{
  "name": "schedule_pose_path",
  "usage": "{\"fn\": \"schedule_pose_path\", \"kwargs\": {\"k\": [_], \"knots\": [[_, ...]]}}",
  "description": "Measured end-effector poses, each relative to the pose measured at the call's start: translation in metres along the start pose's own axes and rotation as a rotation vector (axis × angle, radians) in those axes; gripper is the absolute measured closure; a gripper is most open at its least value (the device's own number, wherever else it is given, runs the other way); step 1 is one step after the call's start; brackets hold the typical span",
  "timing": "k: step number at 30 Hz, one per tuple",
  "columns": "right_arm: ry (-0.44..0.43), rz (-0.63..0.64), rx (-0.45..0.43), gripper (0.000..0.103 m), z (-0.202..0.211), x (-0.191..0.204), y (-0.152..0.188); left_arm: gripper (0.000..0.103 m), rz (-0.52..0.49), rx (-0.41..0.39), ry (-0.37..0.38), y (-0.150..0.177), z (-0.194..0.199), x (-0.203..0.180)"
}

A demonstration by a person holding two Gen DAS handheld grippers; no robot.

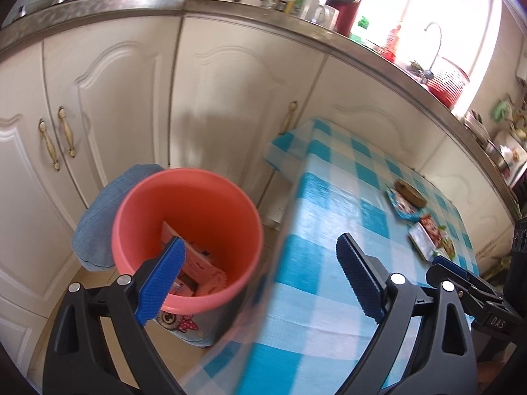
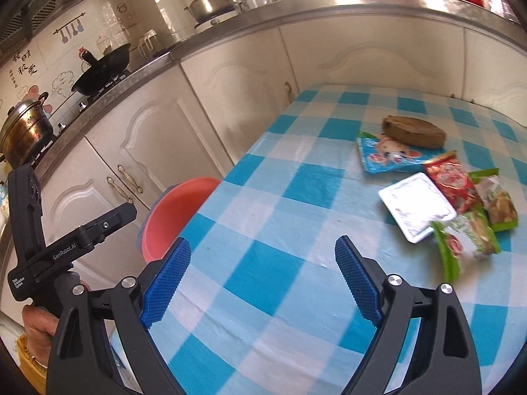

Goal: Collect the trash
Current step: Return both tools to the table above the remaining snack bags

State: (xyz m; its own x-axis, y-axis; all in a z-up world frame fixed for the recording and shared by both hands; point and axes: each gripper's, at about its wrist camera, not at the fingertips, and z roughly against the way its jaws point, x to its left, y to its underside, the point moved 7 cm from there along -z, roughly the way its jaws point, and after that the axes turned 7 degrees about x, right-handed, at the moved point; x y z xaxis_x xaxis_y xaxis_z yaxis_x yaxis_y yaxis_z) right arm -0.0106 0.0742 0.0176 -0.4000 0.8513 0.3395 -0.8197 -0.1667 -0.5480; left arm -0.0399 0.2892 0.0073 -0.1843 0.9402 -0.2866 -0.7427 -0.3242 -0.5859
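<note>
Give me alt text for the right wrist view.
The open right gripper hovers over a blue-checked table, empty. Snack wrappers, a white tray and a brown disc lie ahead to the right; a pink bin stands past the table's left edge.

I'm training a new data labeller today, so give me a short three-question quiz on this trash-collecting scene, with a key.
1. True or false: the pink bin already holds some trash.
2. Which lies farthest back on the checked tablecloth? A) the white tray B) the brown round piece C) the red wrapper
3. Fill in: the jaws of the left gripper and the right gripper are both ____.

Key: 1 true, packets lie at the bottom. 2 B. 3 open, and empty.
</note>
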Motion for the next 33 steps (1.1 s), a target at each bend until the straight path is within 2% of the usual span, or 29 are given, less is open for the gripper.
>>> {"fn": "schedule_pose_path", "kwargs": {"k": [7, 17, 20, 26, 29, 33], "knots": [[0.026, -0.069, -0.037, 0.014, 0.03, -0.036, 0.018, 0.01, -0.084, 0.021, 0.034, 0.015, 0.001, -0.043], [0.044, -0.209, -0.063, 0.014, 0.059, -0.102, 0.045, 0.01, -0.195, 0.095, 0.082, 0.036, -0.01, -0.104], [0.05, -0.248, -0.074, 0.014, 0.066, -0.122, 0.05, 0.01, -0.22, 0.108, 0.111, 0.031, -0.015, -0.125], [0.094, -0.239, -0.068, 0.014, 0.067, -0.148, 0.049, 0.01, -0.269, 0.138, 0.191, 0.012, -0.035, -0.182], [0.115, -0.216, -0.053, 0.014, 0.062, -0.155, 0.045, 0.01, -0.287, 0.147, 0.229, -0.006, -0.053, -0.213], [0.091, -0.208, -0.018, 0.014, 0.05, -0.16, 0.043, 0.01, -0.32, 0.179, 0.261, -0.025, -0.092, -0.25]]}}
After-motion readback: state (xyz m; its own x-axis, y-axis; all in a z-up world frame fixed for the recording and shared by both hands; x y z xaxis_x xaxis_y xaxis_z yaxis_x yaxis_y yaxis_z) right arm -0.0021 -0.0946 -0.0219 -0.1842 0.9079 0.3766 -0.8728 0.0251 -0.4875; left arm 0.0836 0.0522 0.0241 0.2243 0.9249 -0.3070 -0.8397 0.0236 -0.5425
